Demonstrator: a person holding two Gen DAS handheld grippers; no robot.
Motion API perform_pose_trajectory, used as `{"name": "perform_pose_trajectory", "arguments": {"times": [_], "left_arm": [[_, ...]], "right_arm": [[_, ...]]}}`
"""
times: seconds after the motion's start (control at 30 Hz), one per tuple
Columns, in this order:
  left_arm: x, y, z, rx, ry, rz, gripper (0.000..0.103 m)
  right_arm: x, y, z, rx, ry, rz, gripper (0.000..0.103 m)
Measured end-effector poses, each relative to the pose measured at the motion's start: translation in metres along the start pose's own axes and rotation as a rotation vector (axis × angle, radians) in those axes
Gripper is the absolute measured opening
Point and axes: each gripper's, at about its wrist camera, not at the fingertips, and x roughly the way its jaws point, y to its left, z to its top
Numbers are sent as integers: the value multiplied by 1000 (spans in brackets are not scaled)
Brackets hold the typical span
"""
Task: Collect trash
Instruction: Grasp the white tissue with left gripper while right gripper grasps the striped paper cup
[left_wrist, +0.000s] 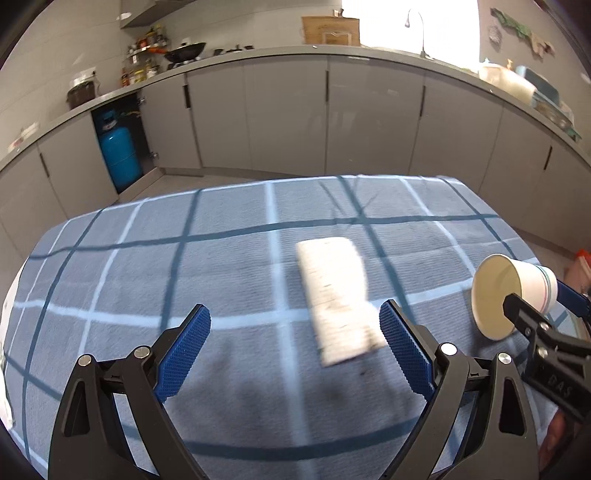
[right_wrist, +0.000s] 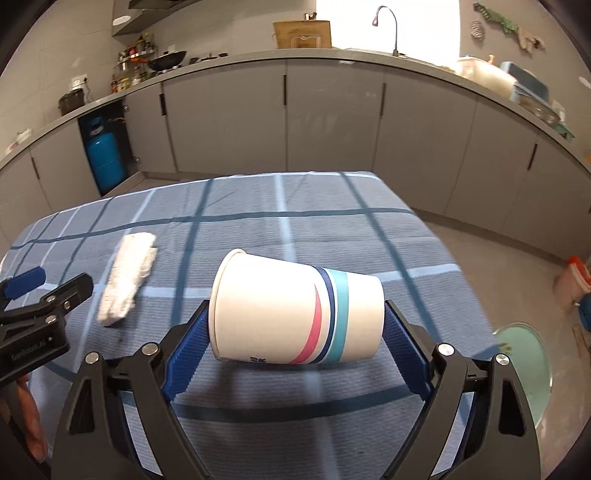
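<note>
A cup on its side in the right hand-held gripper (right_wrist: 295, 325)

The right one squeezes the paper cup (right_wrist: 295, 310) end to end above the desk (right_wrist: 332, 229). The left hand-held gripper (left_wrist: 295, 332), marked "GenRobot.AI", is wide open and empty, with the folded tissue (left_wrist: 336, 299) just ahead.

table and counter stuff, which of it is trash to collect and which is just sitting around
Part of the job:
- paper cup, on its side between the right gripper fingers
- crumpled white tissue on the tablecloth, ahead of the open left gripper
- green bin on the floor, probably where it goes

Just lying about:
- blue gas cylinder
- wok
- cardboard box
</note>
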Motion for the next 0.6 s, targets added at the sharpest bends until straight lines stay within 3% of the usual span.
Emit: {"name": "perform_pose_trajectory", "arguments": {"times": [0.23, 0.47, 0.6], "left_arm": [[40, -22, 1, 10, 100, 26, 91], [50, -25, -6, 23, 127, 48, 90], [53, -25, -8, 27, 135, 42, 79]], "right_arm": [[-6, -15, -2, 26, -27, 10, 87], [-4, -21, -7, 45, -31, 25, 87], [-2, -22, -9, 50, -27, 34, 87]]}}
